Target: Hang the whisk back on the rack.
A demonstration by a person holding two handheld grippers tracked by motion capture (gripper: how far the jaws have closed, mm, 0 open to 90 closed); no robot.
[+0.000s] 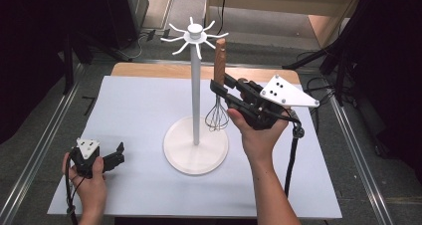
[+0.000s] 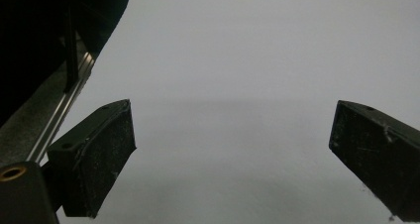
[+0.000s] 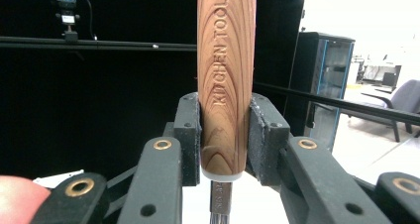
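Wooden handle clamped between the right gripper's (image 3: 224, 135) fingers (image 3: 189, 135): they grasp the whisk (image 1: 218, 93) near the handle's lower end, just above the metal collar. Its long axis stands upright, wire head hanging down just above the stand's round base (image 1: 196, 148), handle top reaching toward the white hooks (image 1: 195, 36) above and to the left, beside the pole. That hand is far nearer the rack. The left gripper (image 1: 115, 156), fingers (image 2: 96, 159) spread and empty, rests low on the pale surface (image 1: 139, 100), well apart.
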